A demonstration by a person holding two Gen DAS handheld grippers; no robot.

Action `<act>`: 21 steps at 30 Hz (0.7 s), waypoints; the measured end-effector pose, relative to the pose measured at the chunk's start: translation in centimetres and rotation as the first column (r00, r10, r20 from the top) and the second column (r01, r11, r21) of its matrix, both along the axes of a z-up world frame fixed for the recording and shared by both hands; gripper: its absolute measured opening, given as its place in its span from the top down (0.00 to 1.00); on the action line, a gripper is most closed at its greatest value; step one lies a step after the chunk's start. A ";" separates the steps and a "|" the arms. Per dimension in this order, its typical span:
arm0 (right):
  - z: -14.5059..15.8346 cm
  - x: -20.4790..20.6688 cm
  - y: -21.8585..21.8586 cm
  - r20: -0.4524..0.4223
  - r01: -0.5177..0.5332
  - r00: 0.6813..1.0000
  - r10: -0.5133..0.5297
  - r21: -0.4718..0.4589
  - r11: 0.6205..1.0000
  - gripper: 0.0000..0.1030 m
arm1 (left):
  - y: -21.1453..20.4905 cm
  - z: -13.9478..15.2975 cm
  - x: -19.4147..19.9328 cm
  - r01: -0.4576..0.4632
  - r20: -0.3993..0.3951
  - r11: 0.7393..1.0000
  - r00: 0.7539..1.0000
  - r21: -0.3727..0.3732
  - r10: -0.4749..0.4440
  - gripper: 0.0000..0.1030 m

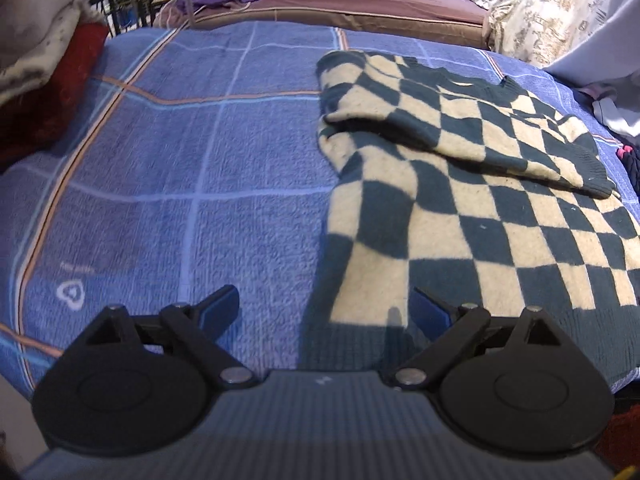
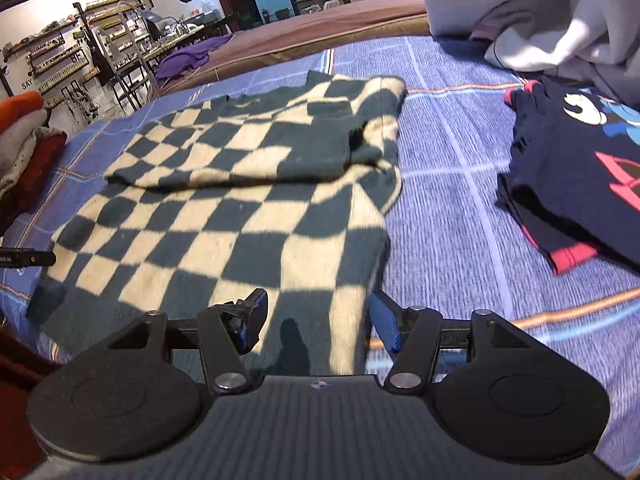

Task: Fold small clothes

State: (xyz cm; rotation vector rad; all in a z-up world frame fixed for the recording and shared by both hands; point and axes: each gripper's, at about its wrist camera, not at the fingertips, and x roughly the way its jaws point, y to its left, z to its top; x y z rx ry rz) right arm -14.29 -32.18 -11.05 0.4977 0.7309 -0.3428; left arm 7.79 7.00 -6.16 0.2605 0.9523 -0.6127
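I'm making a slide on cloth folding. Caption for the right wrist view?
Open right tongs poised over the near hem of a checkered sweater with sleeves folded across, on a blue blanket.

1. The checkered sweater [image 1: 480,208] [image 2: 224,208] is a knit in dark green and cream squares, with dark ribbed hem and cuffs.
2. It lies flat on the bed, hem nearest both cameras, neckline at the far end.
3. Both sleeves are folded in across the chest (one overlaps the other, cuff end showing near the sweater's edge).
4. The lower body is spread smooth, with slight rumpling along the side edges.
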 end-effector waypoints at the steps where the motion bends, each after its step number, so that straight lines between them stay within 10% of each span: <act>1: -0.3 -0.3 0.3 -0.006 -0.001 1.000 0.001 0.007 1.000 0.09 | 0.8 -0.4 0.0 -0.019 -0.024 1.000 1.000 -0.011 0.018 0.11; 16: -2.0 -2.2 2.9 -0.055 -0.041 0.997 0.045 0.067 0.997 0.10 | -0.6 -1.8 -3.6 0.065 -0.060 0.997 0.996 0.034 -0.063 0.85; 18: -2.2 -2.3 3.1 -0.068 -0.049 0.996 0.053 0.063 0.997 0.25 | -0.6 -1.8 -3.6 0.061 -0.072 0.998 0.996 0.025 -0.059 0.89; 20: -2.3 -2.6 3.0 -0.064 -0.050 0.996 0.055 0.077 0.996 0.69 | -0.7 -1.7 -3.5 0.068 -0.083 0.997 0.994 0.025 -0.066 0.91; 21: -2.4 -2.7 2.9 -0.062 -0.042 0.997 0.047 0.087 0.995 0.73 | -0.7 -1.7 -3.5 0.073 -0.084 0.997 0.994 0.027 -0.070 0.91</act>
